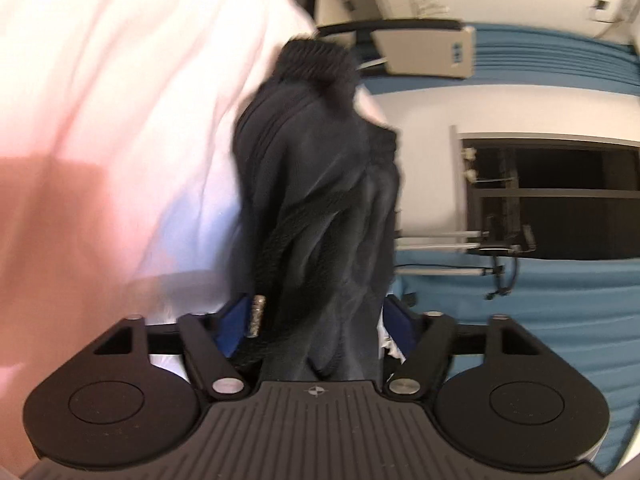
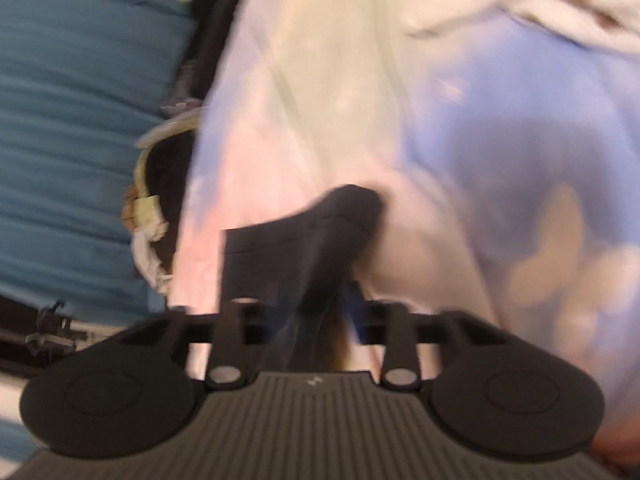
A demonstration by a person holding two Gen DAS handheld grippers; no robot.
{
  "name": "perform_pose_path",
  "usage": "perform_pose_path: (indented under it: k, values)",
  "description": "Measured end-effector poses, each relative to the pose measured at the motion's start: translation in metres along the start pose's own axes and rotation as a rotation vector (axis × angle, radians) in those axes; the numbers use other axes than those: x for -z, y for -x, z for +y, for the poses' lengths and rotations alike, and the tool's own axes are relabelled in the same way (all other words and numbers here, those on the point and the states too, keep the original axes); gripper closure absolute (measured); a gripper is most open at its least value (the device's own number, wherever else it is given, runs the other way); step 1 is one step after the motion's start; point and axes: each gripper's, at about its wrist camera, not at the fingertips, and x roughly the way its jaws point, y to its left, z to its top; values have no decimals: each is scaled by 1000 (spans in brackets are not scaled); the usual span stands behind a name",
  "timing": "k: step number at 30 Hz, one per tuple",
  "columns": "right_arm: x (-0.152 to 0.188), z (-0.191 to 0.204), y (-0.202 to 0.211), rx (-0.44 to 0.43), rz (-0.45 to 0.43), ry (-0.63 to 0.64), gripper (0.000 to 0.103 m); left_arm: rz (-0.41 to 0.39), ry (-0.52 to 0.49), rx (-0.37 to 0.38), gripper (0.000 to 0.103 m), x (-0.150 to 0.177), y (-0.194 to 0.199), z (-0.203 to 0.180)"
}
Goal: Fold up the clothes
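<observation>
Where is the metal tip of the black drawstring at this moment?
In the left wrist view, the metal tip hangs at the dark garment's left edge, beside the left gripper's blue left pad.

Motion blur smears the whole right wrist view: the pale pink-and-lilac cloth [image 2: 360, 112] is soft-edged, its print unreadable. The dark garment [image 2: 296, 240] runs down between the right gripper [image 2: 310, 312] fingers, hiding the pads, so the grip itself can't be made out clearly. Left of that garment, a yellowish object [image 2: 146, 200] is too blurred to identify. In the left wrist view, the dark garment [image 1: 320, 200] fills the left gripper [image 1: 316, 320], covering most of both blue pads [image 1: 232, 324]. Left of it, the pale cloth [image 1: 120, 120] is washed out and cut off by the picture's edge.
</observation>
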Motion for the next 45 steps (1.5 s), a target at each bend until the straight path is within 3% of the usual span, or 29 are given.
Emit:
perform_pose_path:
  k: [2, 4, 10, 13, 14, 15, 18, 20, 23, 26, 29, 31, 32, 33, 35, 37, 39, 44, 45]
  values:
    - [-3, 4, -7, 9, -11, 16, 49, -19, -21, -3, 16, -10, 7, 0]
    - [-5, 8, -13, 17, -22, 32, 43, -38, -28, -19, 16, -24, 5, 1]
    - [-17, 15, -44, 58, -34, 56, 43, 10, -57, -44, 18, -76, -46, 6]
    - [-20, 15, -51, 31, -25, 53, 65, -31, -39, -33, 23, -99, -57, 13]
    - [-20, 17, -51, 1, -23, 55, 87, -40, -26, 3, 24, -104, -55, 17]
    - [-19, 20, -49, -38, -25, 63, 97, -48, -16, 41, 24, -109, -54, 20]
    - [-17, 34, -40, -127, -59, 118, 98, -50, -74, 124, 32, -119, -48, 26]
    - [-14, 43, -35, -161, -86, 160, 98, -52, -152, 96, 41, -124, -45, 27]
    - [-12, 44, -41, -166, -74, 162, 98, -16, -219, 33, 46, -127, -53, 23]
    - [-13, 37, -52, -150, -55, 127, 98, 1, -298, -26, 42, -120, -73, 5]
    - [-16, 31, -56, -136, -45, 94, 98, 9, -328, -153, 32, -118, -104, -12]
    - [-17, 29, -53, -138, -49, 93, 98, -6, -373, -225, 32, -112, -117, -26]
    - [-18, 28, -52, -139, -51, 90, 98, -14, -399, -258, 36, -108, -124, -33]
    - [-20, 27, -51, -143, -50, 86, 98, -21, -435, -278, 57, -105, -130, -40]
    - [-22, 25, -49, -152, -43, 78, 98, -32, -485, -312, 78, -96, -131, -53]
    - [-21, 31, -46, -164, -45, 105, 99, -60, -505, -331, 85, -94, -120, -66]
    - [-19, 43, -38, -203, -64, 163, 99, -90, -490, -283, 87, -99, -99, -88]
    - [-15, 81, 30, -527, -237, 320, 100, -87, -455, -70, 88, -99, -40, -162]
    - [-14, 84, 41, -550, -272, 342, 100, -98, -438, -55, 88, -99, -28, -167]
